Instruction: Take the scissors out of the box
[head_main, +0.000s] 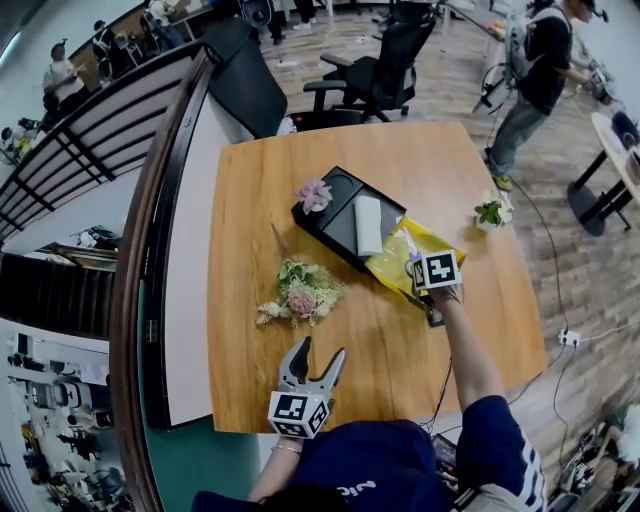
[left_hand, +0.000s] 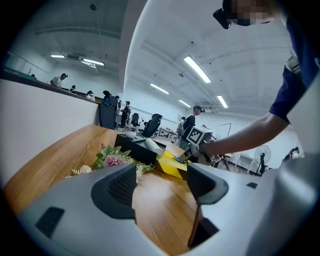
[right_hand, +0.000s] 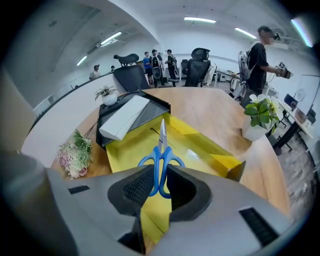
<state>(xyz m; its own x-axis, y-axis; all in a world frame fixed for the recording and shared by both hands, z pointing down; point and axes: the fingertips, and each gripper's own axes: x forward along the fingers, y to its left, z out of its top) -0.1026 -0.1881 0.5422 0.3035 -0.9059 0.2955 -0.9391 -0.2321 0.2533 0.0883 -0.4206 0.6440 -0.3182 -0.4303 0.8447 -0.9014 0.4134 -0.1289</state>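
Observation:
The scissors (right_hand: 161, 155) have blue handles and short steel blades that point away from the camera. My right gripper (right_hand: 159, 186) is shut on the handle loops and holds the scissors just above the open yellow box (right_hand: 200, 145). In the head view the right gripper (head_main: 420, 290) hangs over the near end of the yellow box (head_main: 395, 255), and the scissors are hidden under its marker cube. My left gripper (head_main: 320, 352) stands open near the table's front edge, apart from the box, with nothing between its jaws (left_hand: 160, 187).
A black tray (head_main: 345, 200) beside the box holds a white oblong pack (head_main: 368, 224) and a purple flower (head_main: 314, 194). A flower bunch (head_main: 300, 292) lies mid-table. A small potted plant (head_main: 492, 210) stands at the right edge. Office chairs (head_main: 385, 60) stand behind the table.

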